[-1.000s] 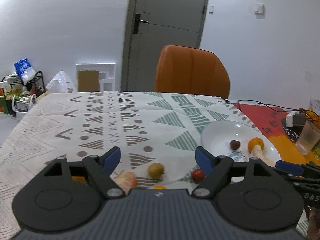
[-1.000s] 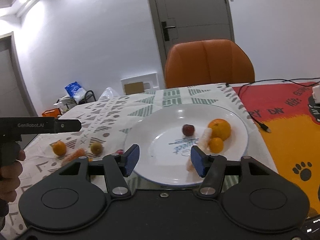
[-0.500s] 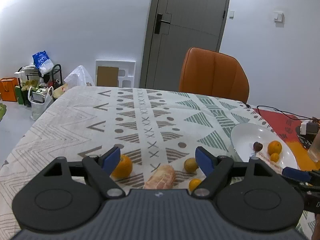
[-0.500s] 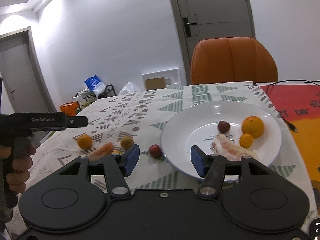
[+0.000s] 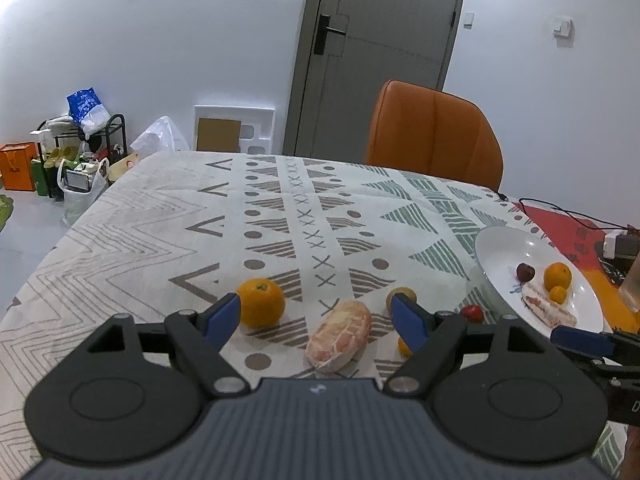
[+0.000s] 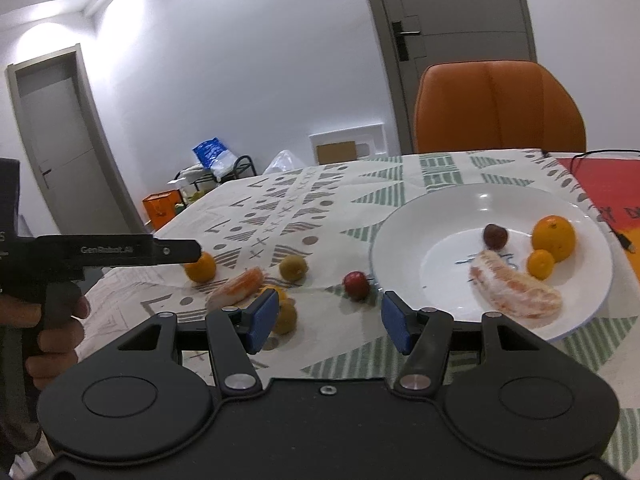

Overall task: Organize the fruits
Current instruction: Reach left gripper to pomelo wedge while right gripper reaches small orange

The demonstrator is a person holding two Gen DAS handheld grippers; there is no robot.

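Note:
A white plate (image 6: 404, 232) (image 5: 500, 248) holds a dark plum (image 6: 495, 236), an orange (image 6: 553, 238), a small orange (image 6: 541, 264) and a peeled pomelo segment (image 6: 516, 292). On the patterned cloth lie an orange (image 5: 261, 302), a wrapped pomelo piece (image 5: 339, 335), a greenish fruit (image 5: 400, 294), a red fruit (image 6: 357, 285) and a small yellow-orange fruit (image 6: 285, 316). My left gripper (image 5: 316, 320) is open and empty just before the pomelo piece. My right gripper (image 6: 327, 322) is open and empty, near the red fruit.
An orange chair (image 5: 434, 136) stands at the table's far side. A red mat with a cable (image 5: 568, 216) and a plastic cup (image 5: 634, 280) lie right of the plate. Bags and a rack (image 5: 80, 148) stand on the floor at the left.
Both grippers have pulled back and swung left. The loose fruits on the cloth now sit ahead of them. Both stay open and empty.

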